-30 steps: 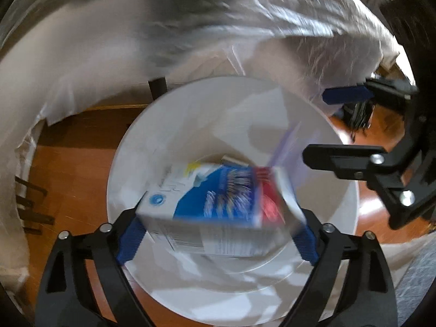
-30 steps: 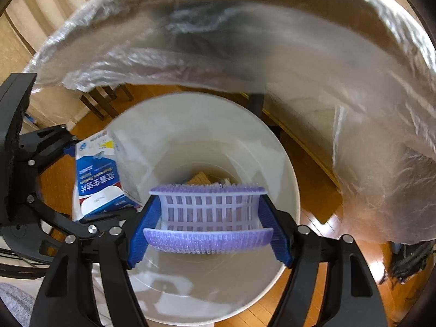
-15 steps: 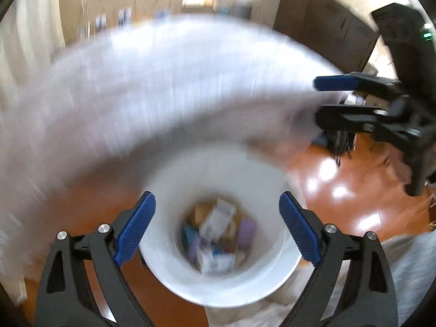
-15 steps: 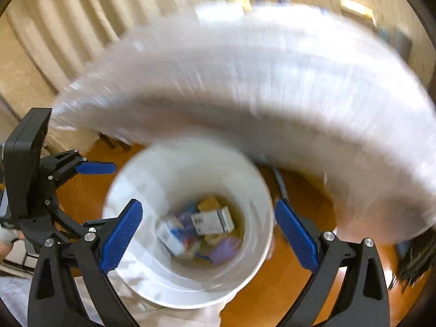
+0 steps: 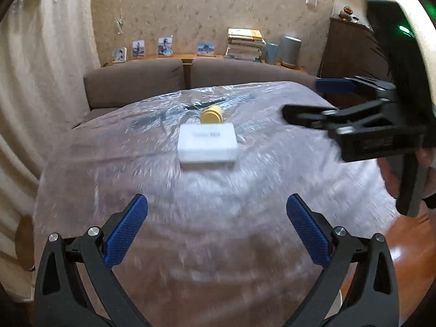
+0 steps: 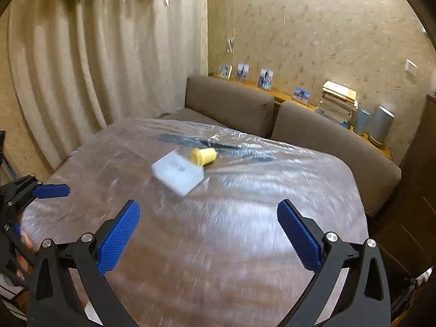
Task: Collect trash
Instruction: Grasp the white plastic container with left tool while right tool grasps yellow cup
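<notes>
A round table covered with a clear plastic sheet (image 5: pixel 218 218) fills the middle of both views. Two pieces of trash lie on it. One is a flat white box (image 5: pixel 207 143), and one is a small yellow plastic cup lying on its side (image 5: pixel 211 115). The cup is just behind the box, at its far edge, and they look like they touch. In the right wrist view the white box (image 6: pixel 178 174) sits a bit to the left, with the yellow cup (image 6: pixel 203 156) at its far right corner. Behind them the plastic sheet is bunched up, with dark streaks (image 6: pixel 190 140) under it.

The left gripper (image 5: pixel 216 226) has its two blue pads wide apart with nothing between them. The right gripper (image 6: pixel 208 234) is the same, spread wide and holding nothing. Both are over the near part of the table, and the trash is well ahead of them. Nothing stands between the grippers and the trash.

Behind the table is a brown sofa with two back cushions (image 5: pixel 136 84). On the wooden shelf (image 6: pixel 283 96) behind it stand four small photo frames (image 5: pixel 165 46), one stack of books (image 5: pixel 244 44) and two grey round cans (image 5: pixel 291 50). A pale curtain (image 6: pixel 81 68) hangs on the left.
</notes>
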